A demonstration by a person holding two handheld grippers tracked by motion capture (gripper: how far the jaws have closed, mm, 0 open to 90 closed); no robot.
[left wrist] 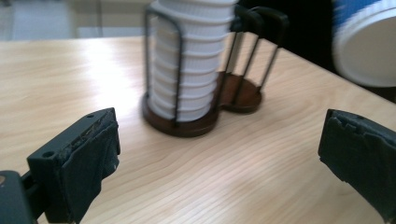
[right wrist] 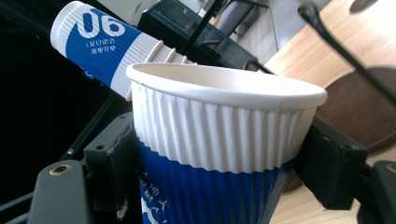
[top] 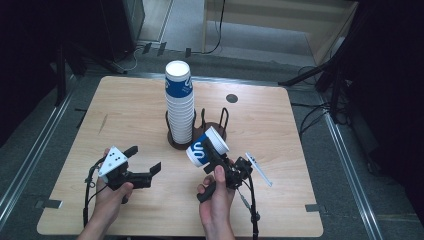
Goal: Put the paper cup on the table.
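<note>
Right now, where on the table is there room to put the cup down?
The table is bare along its near edge and on its right side, past the cup in the right claw. The left side behind the left claw is bare too. It is crowded in the middle, around the cup stack and its rack.

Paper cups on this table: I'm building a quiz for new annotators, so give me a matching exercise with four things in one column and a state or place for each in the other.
Things:
1. single cup
2. cup stack
3. left gripper
4. smaller holder ring

States or places:
A. open, nothing between its fingers
B. standing in the wire holder on the table
C. holding no cups
D. clamped in the right gripper, tilted above the table

Pairs: 1-D, 2-B, 3-A, 4-C
</note>
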